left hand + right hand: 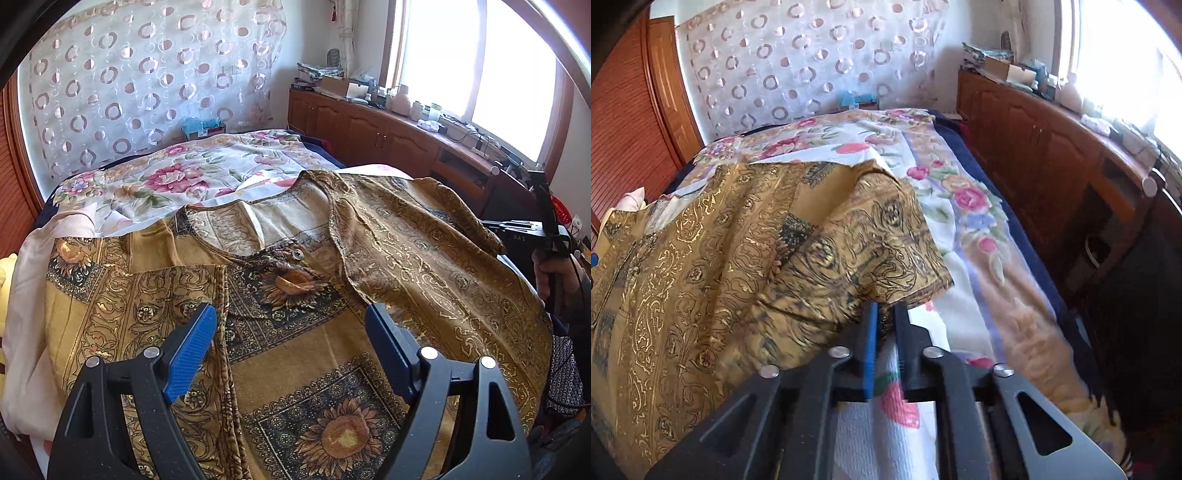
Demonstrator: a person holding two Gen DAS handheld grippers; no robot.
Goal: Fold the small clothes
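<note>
Two blue pads of our left gripper (291, 332) stand wide apart, gripping nothing, above the front of the mustard sunflower-print blouse (295, 295), which lies spread on the floral bedspread (207, 173); it looks thin and limp to us, likely to sag and slide, best taken at a hem or sleeve edge. Through the right wrist camera, our right gripper (886, 314) is clenched on the blouse's sleeve hem (908, 291), just above the bedspread.

Soft printed cloth shirt (314, 332) with glinting gold; glossy wooden cabinets (369, 129).
</note>
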